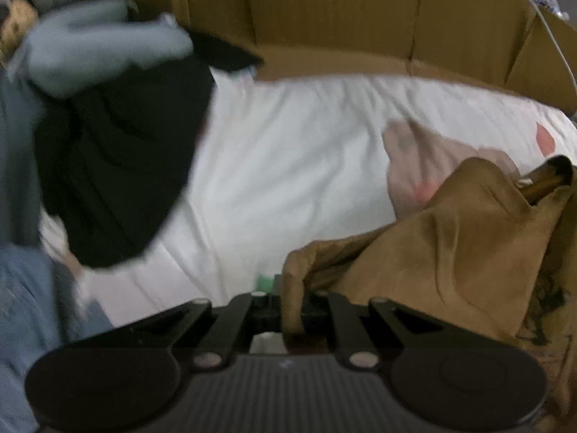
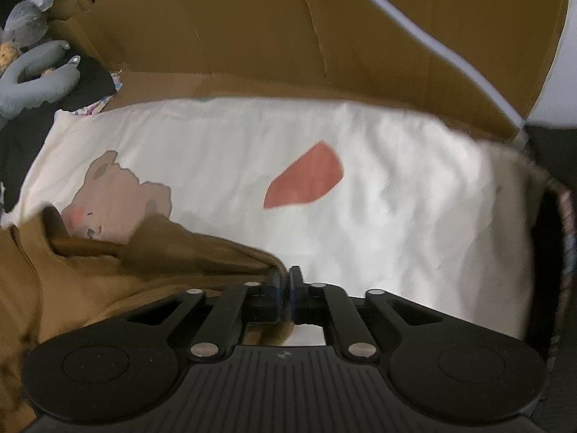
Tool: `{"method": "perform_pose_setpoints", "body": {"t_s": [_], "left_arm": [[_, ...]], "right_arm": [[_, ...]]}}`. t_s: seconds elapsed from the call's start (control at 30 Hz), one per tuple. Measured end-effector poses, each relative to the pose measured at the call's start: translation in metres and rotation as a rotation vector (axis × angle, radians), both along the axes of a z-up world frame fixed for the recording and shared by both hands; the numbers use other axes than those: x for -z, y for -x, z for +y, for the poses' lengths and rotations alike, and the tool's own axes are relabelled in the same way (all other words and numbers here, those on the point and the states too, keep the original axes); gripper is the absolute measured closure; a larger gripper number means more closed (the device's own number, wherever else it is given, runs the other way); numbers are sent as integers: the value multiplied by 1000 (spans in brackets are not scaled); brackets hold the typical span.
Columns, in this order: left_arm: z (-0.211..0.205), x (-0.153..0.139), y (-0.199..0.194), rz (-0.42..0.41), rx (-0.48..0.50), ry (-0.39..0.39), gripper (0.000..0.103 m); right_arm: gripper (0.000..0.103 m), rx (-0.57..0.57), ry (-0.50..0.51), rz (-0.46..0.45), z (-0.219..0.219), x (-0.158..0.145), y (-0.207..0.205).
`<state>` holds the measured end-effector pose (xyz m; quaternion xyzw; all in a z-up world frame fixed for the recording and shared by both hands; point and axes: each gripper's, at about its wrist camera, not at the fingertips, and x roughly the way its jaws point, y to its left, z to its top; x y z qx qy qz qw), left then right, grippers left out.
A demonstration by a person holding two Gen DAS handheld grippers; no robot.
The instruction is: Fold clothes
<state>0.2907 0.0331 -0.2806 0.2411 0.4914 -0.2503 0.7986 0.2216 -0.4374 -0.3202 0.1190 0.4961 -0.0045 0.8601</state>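
Observation:
A brown garment [image 1: 450,252] lies bunched over the right side of a white sheet [image 1: 281,166] with a bear print [image 1: 414,158]. My left gripper [image 1: 292,299] is shut on a fold of this brown garment, which wraps over its fingertips. In the right wrist view the same brown garment [image 2: 108,263] spreads to the left, and my right gripper [image 2: 285,281] is shut on its edge. The sheet [image 2: 396,216] there shows a red patch [image 2: 306,180] and the bear print [image 2: 119,187].
A black garment [image 1: 119,166] and light blue clothing [image 1: 90,54] pile up at the left of the sheet. Denim [image 1: 21,306] lies lower left. Cardboard walls [image 1: 324,18] stand behind the bed. A grey plush [image 2: 39,75] sits far left.

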Motion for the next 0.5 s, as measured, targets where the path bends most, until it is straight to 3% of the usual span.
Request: {"method": "perform_pose_setpoints", "body": {"t_s": [0.13, 0.23, 0.37, 0.5], "left_arm": [[8, -8, -12, -90, -30, 2, 99], [12, 10, -19, -28, -12, -30, 98], [16, 30, -26, 20, -73, -52, 95], [19, 32, -33, 22, -110, -37, 95]], "right_arm": [[103, 65, 43, -24, -17, -9, 9], [103, 122, -7, -19, -36, -4, 13], [101, 163, -114, -8, -42, 5, 14], [58, 164, -220, 9, -29, 18, 11]]}}
